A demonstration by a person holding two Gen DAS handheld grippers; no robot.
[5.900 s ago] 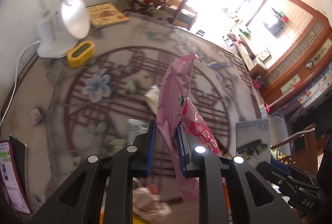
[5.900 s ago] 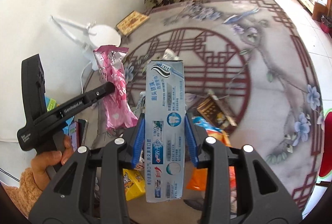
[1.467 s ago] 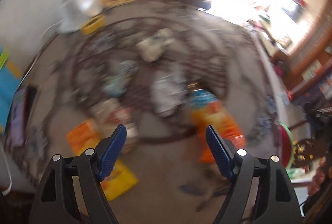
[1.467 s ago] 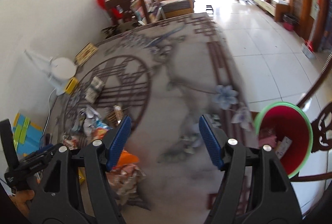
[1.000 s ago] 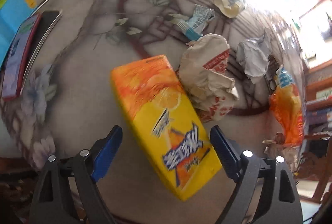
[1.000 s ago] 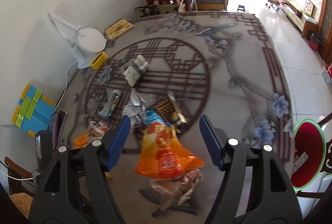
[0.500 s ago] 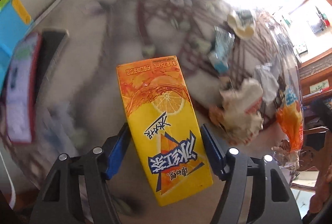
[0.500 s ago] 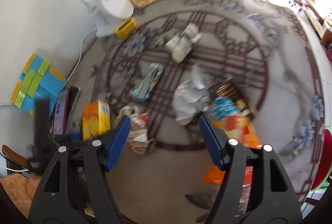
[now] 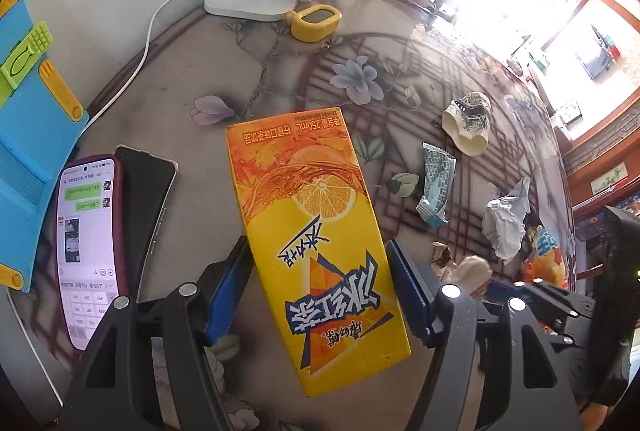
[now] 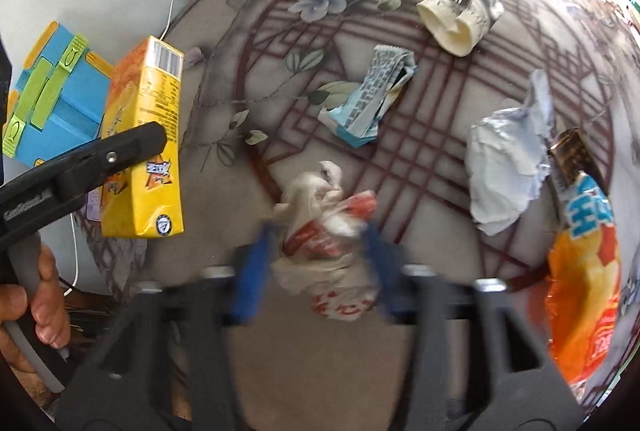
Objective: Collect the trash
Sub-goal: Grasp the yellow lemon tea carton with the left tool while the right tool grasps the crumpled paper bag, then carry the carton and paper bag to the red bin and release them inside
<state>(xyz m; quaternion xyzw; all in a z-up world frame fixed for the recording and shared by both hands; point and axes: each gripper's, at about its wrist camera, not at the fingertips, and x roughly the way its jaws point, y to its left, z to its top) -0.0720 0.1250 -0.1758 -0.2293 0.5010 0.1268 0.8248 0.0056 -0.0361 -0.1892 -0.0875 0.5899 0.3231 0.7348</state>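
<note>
Left wrist view: left gripper [image 9: 316,291] clamping the orange juice carton [image 9: 320,231] by its sides, lifting it clear of the table [image 9: 192,215] beside the phone [image 9: 86,247]. Right gripper [image 10: 316,263] closing around the crumpled wrapper [image 10: 328,227] near the table's edge, pads blurred, not clearly pressing yet.

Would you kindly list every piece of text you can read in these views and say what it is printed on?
"250mL": orange and yellow cardboard drink carton, top edge, upside down.
"冰红茶": same carton, large blue characters.
Barcode and side print on the carton: too small.
Lit phone screen: too small.
Black gripper handle lettering: blurred.
</note>
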